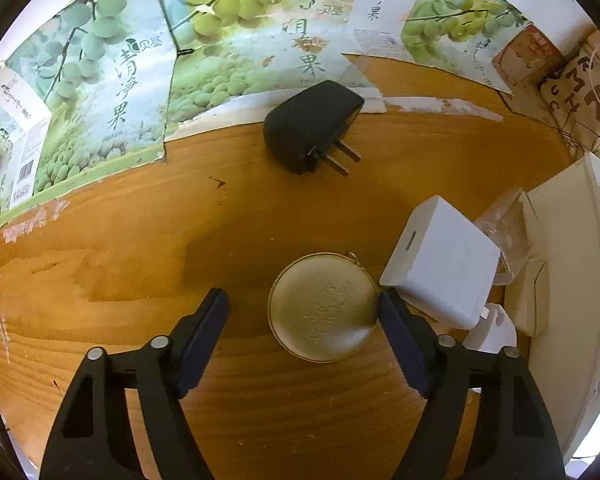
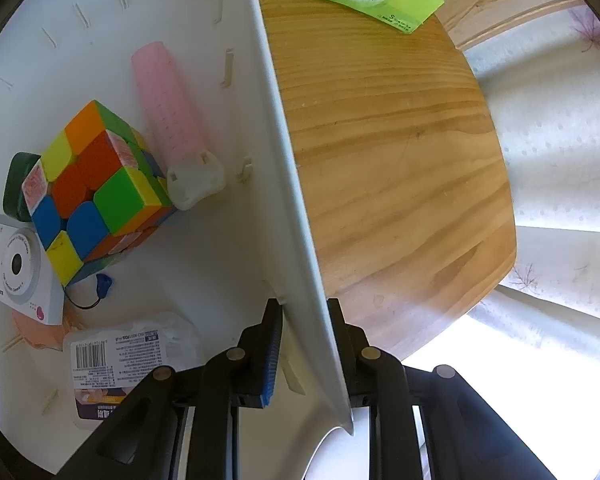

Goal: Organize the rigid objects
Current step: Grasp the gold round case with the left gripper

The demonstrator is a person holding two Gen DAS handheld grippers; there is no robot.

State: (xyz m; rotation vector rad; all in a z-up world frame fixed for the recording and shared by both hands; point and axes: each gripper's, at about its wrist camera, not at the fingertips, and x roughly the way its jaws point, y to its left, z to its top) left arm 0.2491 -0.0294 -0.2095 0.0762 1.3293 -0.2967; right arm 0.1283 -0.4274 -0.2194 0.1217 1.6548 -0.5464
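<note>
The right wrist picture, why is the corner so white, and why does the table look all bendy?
Right wrist view: strong light washes out the lower right corner beyond the table, and the fisheye lens curves its edge and the bin wall. Left wrist view: dimmer, with a soft shadow on the wood beside the round tin; the wood grain bows too.

A round, flat, dull-gold case [image 1: 323, 307] with embossed lettering and a small loop on its rim lies flat on the wooden desk [image 1: 140, 280]. Just beside it, toward the desk's right side, a white square charger [image 1: 440, 264] rests flat with its slot facing left. Farther back sits a black plug adapter [image 1: 312, 124], on its side, two metal prongs pointing right. The white bin [image 2: 292, 184] stands on the desk near its rounded edge; inside lie a scrambled colour cube [image 2: 96, 188], tilted on a corner, and a pink tube [image 2: 168, 108] with a white cap.
</note>
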